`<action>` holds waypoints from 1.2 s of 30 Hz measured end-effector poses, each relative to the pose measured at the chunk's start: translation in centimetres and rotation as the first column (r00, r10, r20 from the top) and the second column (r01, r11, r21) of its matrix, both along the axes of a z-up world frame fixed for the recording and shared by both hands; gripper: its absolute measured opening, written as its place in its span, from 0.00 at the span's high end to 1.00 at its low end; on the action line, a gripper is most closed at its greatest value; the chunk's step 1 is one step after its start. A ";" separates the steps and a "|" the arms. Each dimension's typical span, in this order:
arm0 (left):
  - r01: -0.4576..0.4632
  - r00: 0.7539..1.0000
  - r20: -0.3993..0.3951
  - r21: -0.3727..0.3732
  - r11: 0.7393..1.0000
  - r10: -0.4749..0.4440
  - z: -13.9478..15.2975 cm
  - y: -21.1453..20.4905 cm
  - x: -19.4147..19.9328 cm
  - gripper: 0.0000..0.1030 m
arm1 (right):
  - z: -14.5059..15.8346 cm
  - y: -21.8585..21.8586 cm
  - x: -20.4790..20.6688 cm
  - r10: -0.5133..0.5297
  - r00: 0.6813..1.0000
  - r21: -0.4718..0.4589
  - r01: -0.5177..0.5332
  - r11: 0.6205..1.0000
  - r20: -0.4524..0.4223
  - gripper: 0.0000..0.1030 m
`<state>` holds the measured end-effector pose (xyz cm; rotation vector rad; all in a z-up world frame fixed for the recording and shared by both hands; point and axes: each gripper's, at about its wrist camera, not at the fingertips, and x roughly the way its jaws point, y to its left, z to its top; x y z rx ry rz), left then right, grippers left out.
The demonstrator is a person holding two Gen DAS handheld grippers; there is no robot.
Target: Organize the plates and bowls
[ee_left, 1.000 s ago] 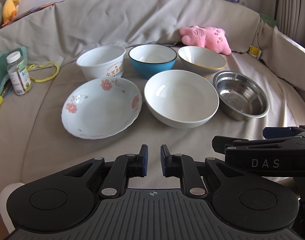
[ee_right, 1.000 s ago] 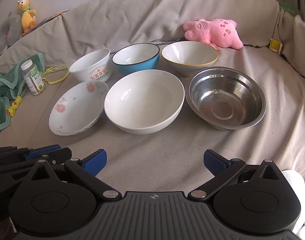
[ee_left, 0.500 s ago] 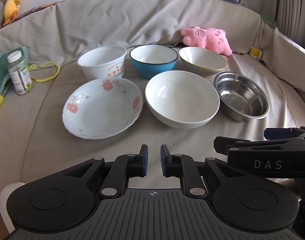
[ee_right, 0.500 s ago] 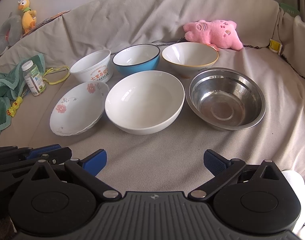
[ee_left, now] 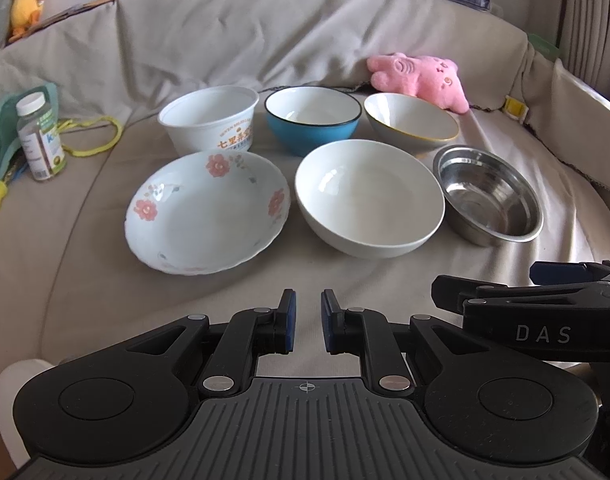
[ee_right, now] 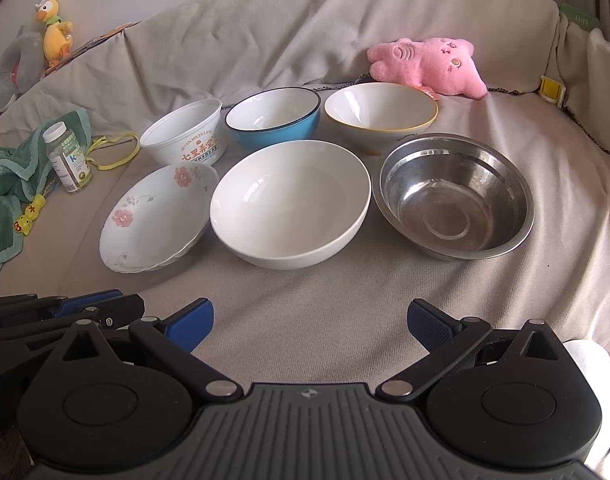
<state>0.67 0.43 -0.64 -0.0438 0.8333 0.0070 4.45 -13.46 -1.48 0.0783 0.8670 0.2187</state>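
Observation:
Several dishes sit on a beige cloth. In front are a floral plate (ee_left: pixel 207 210) (ee_right: pixel 157 216), a large white bowl (ee_left: pixel 369 196) (ee_right: pixel 289 200) and a steel bowl (ee_left: pixel 489 196) (ee_right: pixel 453 196). Behind are a white printed tub (ee_left: pixel 209 122) (ee_right: pixel 185 136), a blue bowl (ee_left: pixel 313 120) (ee_right: pixel 273 118) and a yellow-rimmed white bowl (ee_left: pixel 411 124) (ee_right: pixel 381 114). My left gripper (ee_left: pixel 307 322) is nearly shut and empty, short of the plate. My right gripper (ee_right: pixel 309 324) is wide open and empty, short of the white bowl.
A pink plush (ee_left: pixel 419 80) (ee_right: pixel 429 64) lies behind the bowls. A small bottle (ee_left: pixel 41 138) (ee_right: pixel 67 158), a green towel (ee_right: pixel 9 184) and a yellow cord (ee_left: pixel 95 136) lie at the left. Cushioned walls ring the cloth. A yellow duck toy (ee_right: pixel 55 34) sits far left.
Both views have shifted very slightly; the dishes have not moved. Both grippers keep the same opening.

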 end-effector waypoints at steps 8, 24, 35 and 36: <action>-0.020 0.999 0.029 -0.069 0.997 0.022 -1.3 2.0 0.7 0.84 | -1.1 0.2 0.7 -0.003 0.998 0.043 0.001 0.999 0.059 0.00; -0.198 0.976 0.016 -0.338 0.920 0.216 -3.7 15.9 3.9 0.83 | 2.7 11.7 12.7 0.399 0.916 -0.071 -0.395 0.916 0.045 0.02; -0.299 0.946 -0.048 -0.517 0.802 0.321 -6.3 23.0 7.9 0.83 | -2.1 17.9 21.9 0.404 0.898 -0.165 -0.431 0.887 -0.175 0.46; -0.303 0.945 -0.054 -0.521 0.798 0.324 -6.6 23.2 8.1 0.83 | -2.4 18.1 22.1 0.404 0.896 -0.174 -0.434 0.884 -0.183 0.46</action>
